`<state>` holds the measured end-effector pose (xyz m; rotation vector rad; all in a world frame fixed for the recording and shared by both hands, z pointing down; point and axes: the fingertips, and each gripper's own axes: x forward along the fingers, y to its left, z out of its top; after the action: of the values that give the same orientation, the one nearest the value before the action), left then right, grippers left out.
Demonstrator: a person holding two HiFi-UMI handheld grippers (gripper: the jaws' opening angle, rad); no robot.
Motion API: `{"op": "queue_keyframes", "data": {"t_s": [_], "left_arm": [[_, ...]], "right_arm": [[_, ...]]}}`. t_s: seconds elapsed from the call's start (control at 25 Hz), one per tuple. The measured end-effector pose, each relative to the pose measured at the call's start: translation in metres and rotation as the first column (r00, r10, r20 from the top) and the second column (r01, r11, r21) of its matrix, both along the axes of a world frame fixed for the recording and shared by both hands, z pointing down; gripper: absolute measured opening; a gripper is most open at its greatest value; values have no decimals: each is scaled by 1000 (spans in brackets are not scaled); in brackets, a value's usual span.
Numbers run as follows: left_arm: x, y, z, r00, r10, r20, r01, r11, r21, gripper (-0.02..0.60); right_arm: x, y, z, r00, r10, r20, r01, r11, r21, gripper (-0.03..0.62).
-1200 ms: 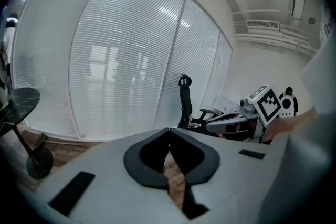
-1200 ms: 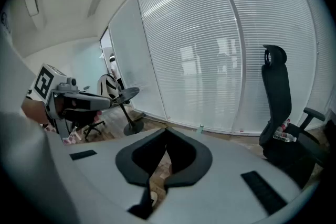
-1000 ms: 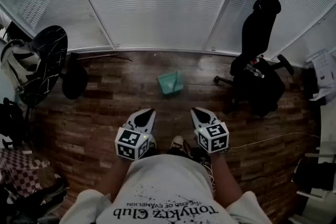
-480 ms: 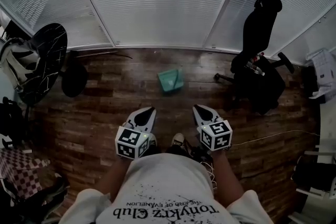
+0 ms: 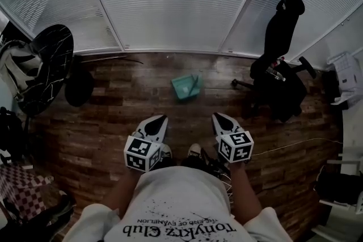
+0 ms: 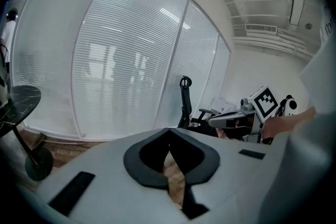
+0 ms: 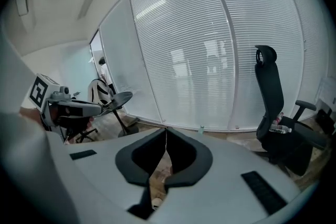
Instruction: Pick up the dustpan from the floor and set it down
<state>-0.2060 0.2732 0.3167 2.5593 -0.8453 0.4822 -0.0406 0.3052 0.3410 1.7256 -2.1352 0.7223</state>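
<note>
Dustpan (image 5: 186, 88) sits on the wood floor (image 5: 113, 127) near the blinds (image 5: 170, 3), well ahead of both grippers, with nothing touching it. Left gripper (image 5: 159, 120) is clenched, tips meeting, nothing between. Right gripper (image 5: 219, 117) is the same: jaws pressed together, empty. Both are held low in front of the body and angled down, likely because the person isn't in reach yet. The pan looks tilted, but it's too small to tell which side the handle is on. Chair (image 5: 281, 59) stands off to the right. Jaws need opening before any grab.

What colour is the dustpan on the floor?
Teal green; the dustpan shows best in the head view.
</note>
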Motion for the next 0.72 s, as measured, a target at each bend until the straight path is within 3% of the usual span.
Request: {"op": "queue_keyframes", "data": {"t_s": [0.36,0.72], "left_arm": [[-1,-14,9,998,63,-10,-63,998,-19,23],[38,-75,18,1000,10,-5,-10,999,-33,23]], "right_arm": [[-3,-6,2,998,39,-39,-40,999,-15,25],[46,-68,15,999,7,-34,-8,1000,-19,25]]}}
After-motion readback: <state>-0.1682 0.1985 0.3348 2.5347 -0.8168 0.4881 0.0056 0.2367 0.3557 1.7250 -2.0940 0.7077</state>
